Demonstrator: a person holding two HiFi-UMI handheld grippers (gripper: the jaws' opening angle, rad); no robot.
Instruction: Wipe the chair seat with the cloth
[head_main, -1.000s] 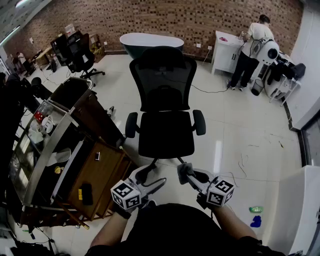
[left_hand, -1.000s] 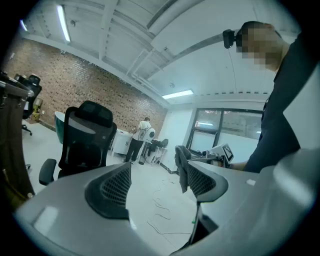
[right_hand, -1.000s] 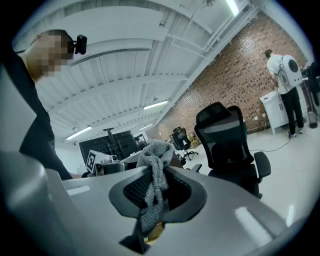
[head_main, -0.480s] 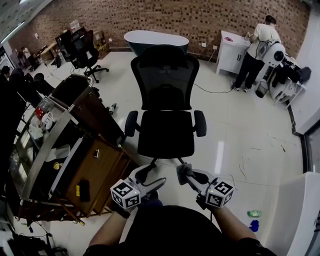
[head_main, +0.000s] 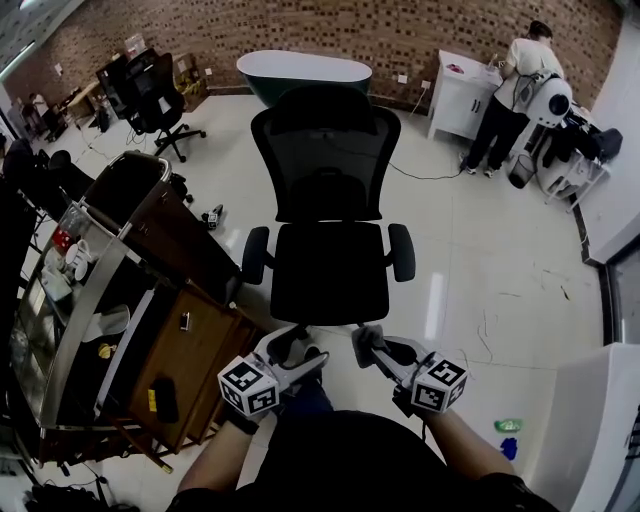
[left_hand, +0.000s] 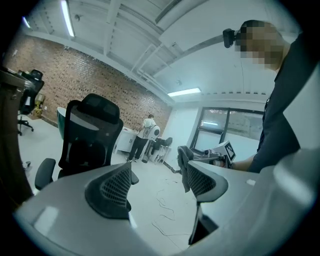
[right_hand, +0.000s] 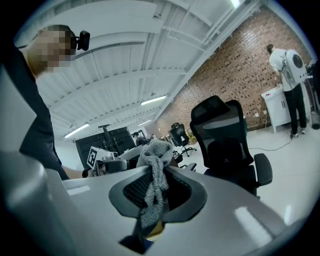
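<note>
glossy floor, chair ahead: right tool pinches the cloth, left tool gapes empty; that thin pinch may slip mid-wipe.

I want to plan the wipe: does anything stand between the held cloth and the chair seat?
Nothing visible does. The right gripper clamps the grey cloth in front of the seat, which is bare, with only open floor between.
</note>
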